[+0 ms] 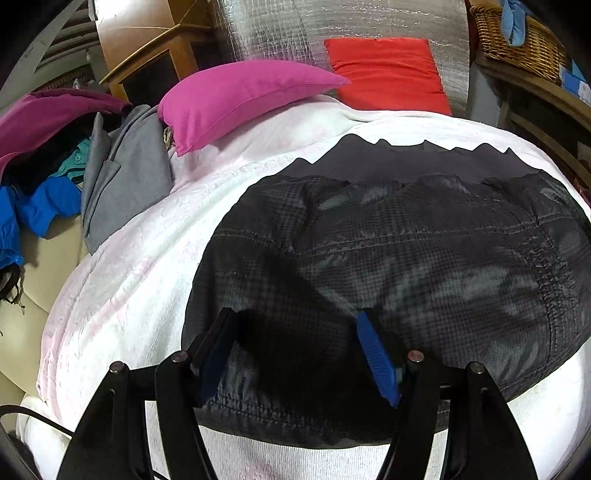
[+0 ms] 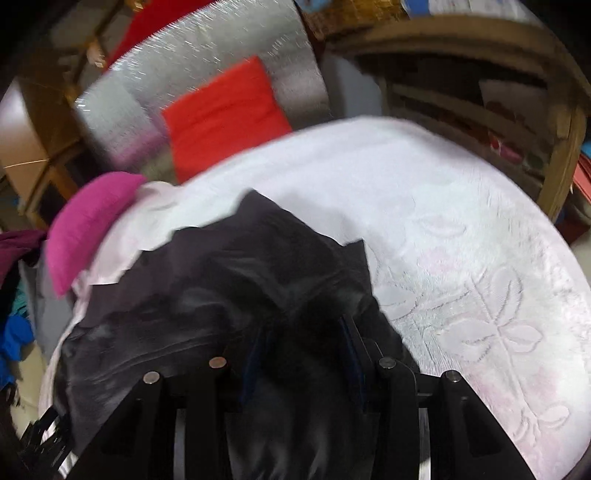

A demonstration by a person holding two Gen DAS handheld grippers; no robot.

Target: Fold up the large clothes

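A dark grey checked jacket [image 1: 388,258] lies partly folded on a white embossed blanket [image 1: 129,266]. My left gripper [image 1: 295,328] hovers over the jacket's near edge with its blue-padded fingers [image 1: 376,362] wide apart and nothing between them. In the right wrist view, which is motion-blurred, the jacket [image 2: 207,295] bunches up under my right gripper [image 2: 303,350]. Dark cloth fills the gap between its fingers, which stand moderately apart. Whether they pinch the cloth is not clear.
A magenta pillow [image 1: 236,99] lies at the blanket's far left. A red cushion [image 1: 388,74] leans on a silver foil panel [image 1: 277,33]. A heap of grey, blue and purple clothes [image 1: 74,177] sits left. Wooden shelves [image 2: 480,110] and a wicker basket [image 1: 524,40] stand right.
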